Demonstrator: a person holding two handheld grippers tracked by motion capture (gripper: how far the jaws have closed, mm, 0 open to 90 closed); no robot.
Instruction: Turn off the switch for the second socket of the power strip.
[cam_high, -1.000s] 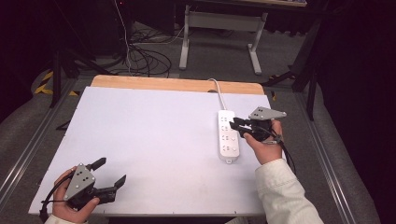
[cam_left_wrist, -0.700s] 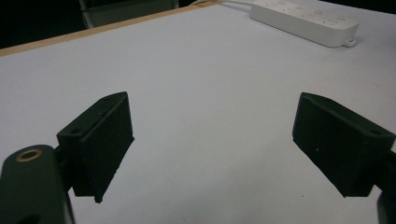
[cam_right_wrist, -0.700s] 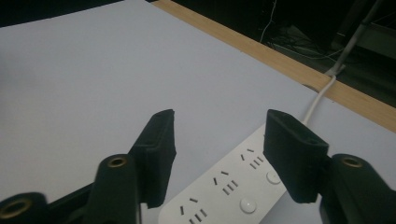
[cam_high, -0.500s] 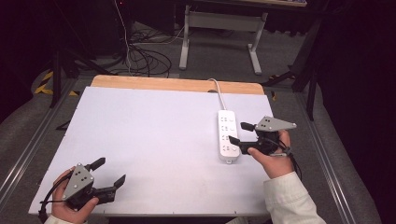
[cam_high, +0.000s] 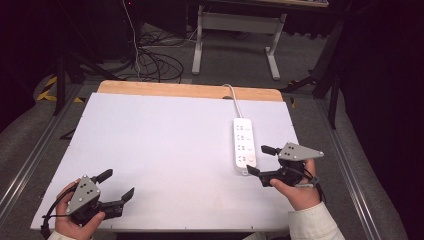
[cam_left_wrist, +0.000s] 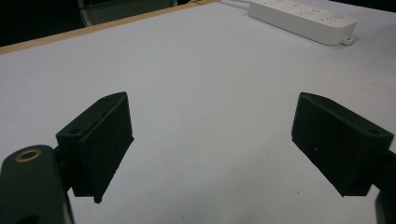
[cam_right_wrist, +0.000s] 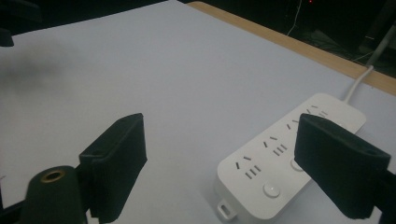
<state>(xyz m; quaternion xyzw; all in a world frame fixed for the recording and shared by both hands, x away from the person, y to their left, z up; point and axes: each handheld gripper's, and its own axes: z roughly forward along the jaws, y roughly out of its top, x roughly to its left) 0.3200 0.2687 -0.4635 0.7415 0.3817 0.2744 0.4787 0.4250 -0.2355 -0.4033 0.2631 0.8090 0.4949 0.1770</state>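
Note:
A white power strip (cam_high: 244, 145) lies on the right side of the white table (cam_high: 165, 145), its cord (cam_high: 232, 93) running off the far edge. My right gripper (cam_high: 256, 160) hovers at the strip's near right corner, open; its jaws have just been opening and nothing is between them. In the right gripper view the strip (cam_right_wrist: 285, 158) lies just ahead, partly behind the right jaw of the gripper (cam_right_wrist: 222, 126). My left gripper (cam_high: 119, 183) rests open at the near left corner, empty. Far ahead of the left gripper (cam_left_wrist: 212, 107) lies the strip (cam_left_wrist: 303, 18).
A wooden strip (cam_high: 190, 90) borders the table's far edge. Beyond it, loose cables (cam_high: 150, 60) lie on the floor by a white desk frame (cam_high: 235, 30). Metal rails (cam_high: 30, 165) run along both sides of the table.
My right gripper has pulled back from the middle of the power strip toward the near edge, and its jaws have spread from nearly shut to wide. The left gripper has stayed put.

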